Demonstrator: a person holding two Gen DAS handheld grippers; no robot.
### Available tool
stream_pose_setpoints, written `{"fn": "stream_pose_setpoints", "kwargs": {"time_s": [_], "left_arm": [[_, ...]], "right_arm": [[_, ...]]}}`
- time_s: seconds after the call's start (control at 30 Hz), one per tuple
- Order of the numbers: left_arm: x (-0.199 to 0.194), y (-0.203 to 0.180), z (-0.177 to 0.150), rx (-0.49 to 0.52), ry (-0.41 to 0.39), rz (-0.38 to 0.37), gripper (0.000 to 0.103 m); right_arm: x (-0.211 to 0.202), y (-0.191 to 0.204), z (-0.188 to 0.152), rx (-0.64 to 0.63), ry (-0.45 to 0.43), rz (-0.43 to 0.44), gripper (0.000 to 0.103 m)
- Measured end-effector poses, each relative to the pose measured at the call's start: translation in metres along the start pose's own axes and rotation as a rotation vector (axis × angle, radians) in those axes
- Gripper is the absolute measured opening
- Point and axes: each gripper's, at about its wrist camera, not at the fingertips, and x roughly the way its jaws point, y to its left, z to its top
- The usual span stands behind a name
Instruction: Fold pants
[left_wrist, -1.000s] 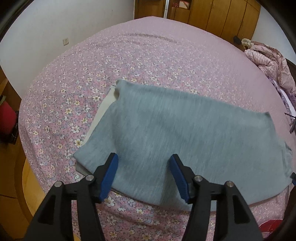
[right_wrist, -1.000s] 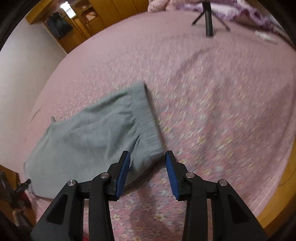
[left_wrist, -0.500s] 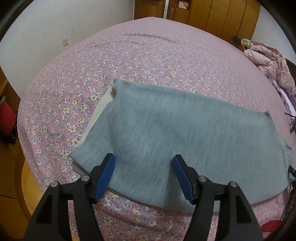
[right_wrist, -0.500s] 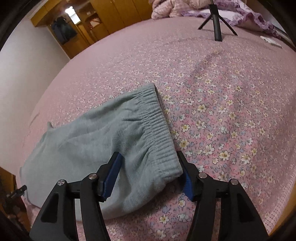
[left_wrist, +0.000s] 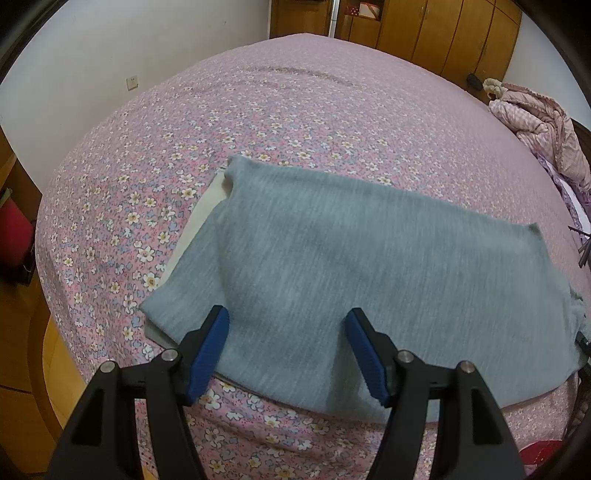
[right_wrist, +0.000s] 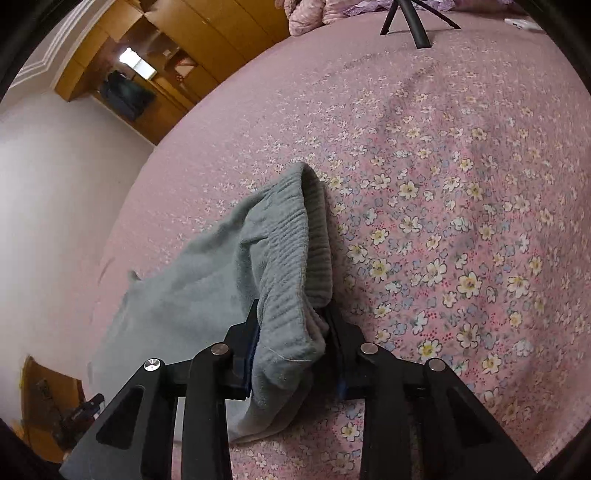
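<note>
While grey pants (left_wrist: 369, 258) lie near the bed's (left_wrist: 258, 110) front edge, the right gripper (right_wrist: 291, 336) pinches their waistband; the left gripper (left_wrist: 288, 350) hovers, fingers spread wide, empty.

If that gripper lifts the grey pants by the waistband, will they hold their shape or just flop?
Probably flop: the grey pants already sag and bunch where the right gripper pinches the ribbed waistband. They look soft and thick, so likely light but draping, and unlikely to slip.

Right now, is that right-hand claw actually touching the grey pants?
Touching. The right wrist view shows the right gripper with its fingers closed on the ribbed waistband of the pants, cloth bunched between them.
</note>
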Motion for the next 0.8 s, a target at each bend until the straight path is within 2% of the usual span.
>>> {"fn": "stream_pose_setpoints", "kwargs": {"time_s": [0.2,0.4,0.6,0.8], "left_arm": [[-0.005,0.002,0.003,-0.017,0.018,-0.022,0.070],[-0.021,0.003,0.006,-0.012,0.000,-0.031,0.070],[-0.029,0.005,0.007,-0.007,-0.002,-0.030,0.070],[-0.034,0.011,0.007,-0.019,-0.007,-0.042,0.070]], "right_arm": [[0.000,0.004,0.001,-0.018,-0.011,-0.038,0.032],[-0.009,0.046,0.004,-0.168,-0.062,-0.097,0.028],[-0.027,0.093,0.005,-0.300,-0.110,-0.060,0.028],[-0.032,0.140,-0.006,-0.422,-0.100,0.025,0.027]]}}
